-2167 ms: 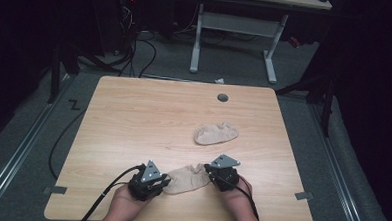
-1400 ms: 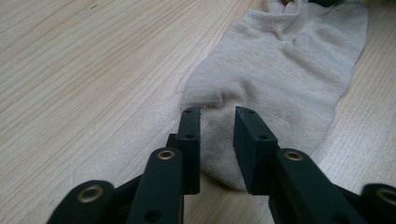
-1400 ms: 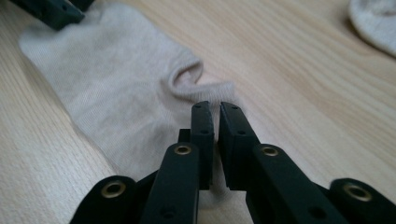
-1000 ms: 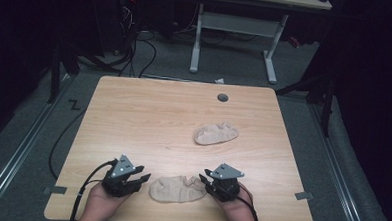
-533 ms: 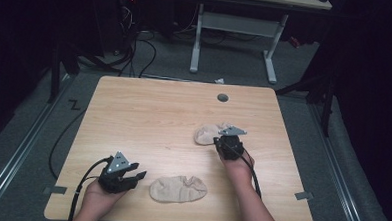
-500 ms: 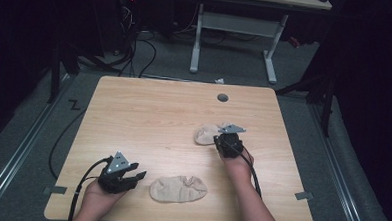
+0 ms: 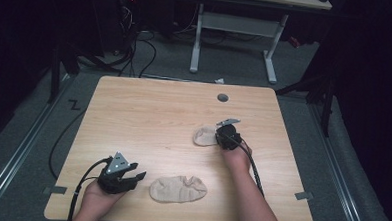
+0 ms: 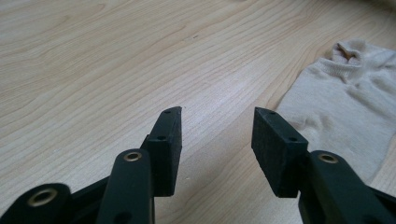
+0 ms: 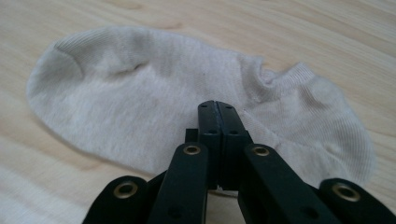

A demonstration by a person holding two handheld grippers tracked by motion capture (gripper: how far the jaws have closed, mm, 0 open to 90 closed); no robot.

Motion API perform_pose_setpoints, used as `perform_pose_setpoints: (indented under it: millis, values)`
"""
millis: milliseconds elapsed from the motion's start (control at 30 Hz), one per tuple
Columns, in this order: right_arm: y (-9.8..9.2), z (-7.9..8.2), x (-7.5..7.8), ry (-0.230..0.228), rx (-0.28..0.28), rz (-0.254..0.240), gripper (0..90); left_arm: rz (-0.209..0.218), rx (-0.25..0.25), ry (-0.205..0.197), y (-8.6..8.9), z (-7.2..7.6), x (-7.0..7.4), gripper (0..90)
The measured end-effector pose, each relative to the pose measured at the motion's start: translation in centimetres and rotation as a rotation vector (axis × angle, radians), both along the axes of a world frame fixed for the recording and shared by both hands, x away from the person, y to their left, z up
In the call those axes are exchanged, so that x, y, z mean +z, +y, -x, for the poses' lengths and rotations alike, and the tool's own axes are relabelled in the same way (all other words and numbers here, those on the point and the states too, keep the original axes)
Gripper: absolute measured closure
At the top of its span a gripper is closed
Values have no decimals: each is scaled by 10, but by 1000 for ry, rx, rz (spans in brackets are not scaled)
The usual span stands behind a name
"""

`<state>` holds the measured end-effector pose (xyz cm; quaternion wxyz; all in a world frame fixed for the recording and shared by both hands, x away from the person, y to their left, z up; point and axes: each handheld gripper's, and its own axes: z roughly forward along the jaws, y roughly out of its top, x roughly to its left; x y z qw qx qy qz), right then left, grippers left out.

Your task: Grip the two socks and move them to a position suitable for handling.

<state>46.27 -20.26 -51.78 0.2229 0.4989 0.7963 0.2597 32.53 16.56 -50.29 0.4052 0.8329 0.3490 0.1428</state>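
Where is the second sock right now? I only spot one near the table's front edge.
In the high view the second sock lies right of the table's centre, under the right gripper, below the round hole.

Two beige ankle socks lie flat on the table (image 7: 148,118). Near sock (image 7: 178,188) sits by the front edge. Far sock (image 7: 204,135) lies mid-table, well apart.
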Motion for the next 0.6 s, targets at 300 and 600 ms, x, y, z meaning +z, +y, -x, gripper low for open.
perform_pose_setpoints:
  millis: [300,600]
  values:
    - [22,41,-3,-14,120,-37,900,-20,-12,-9,-9,-1,-4,538]
    - [43,76,-5,-38,173,-29,899,-24,-25,-14,-14,1,-7,536]
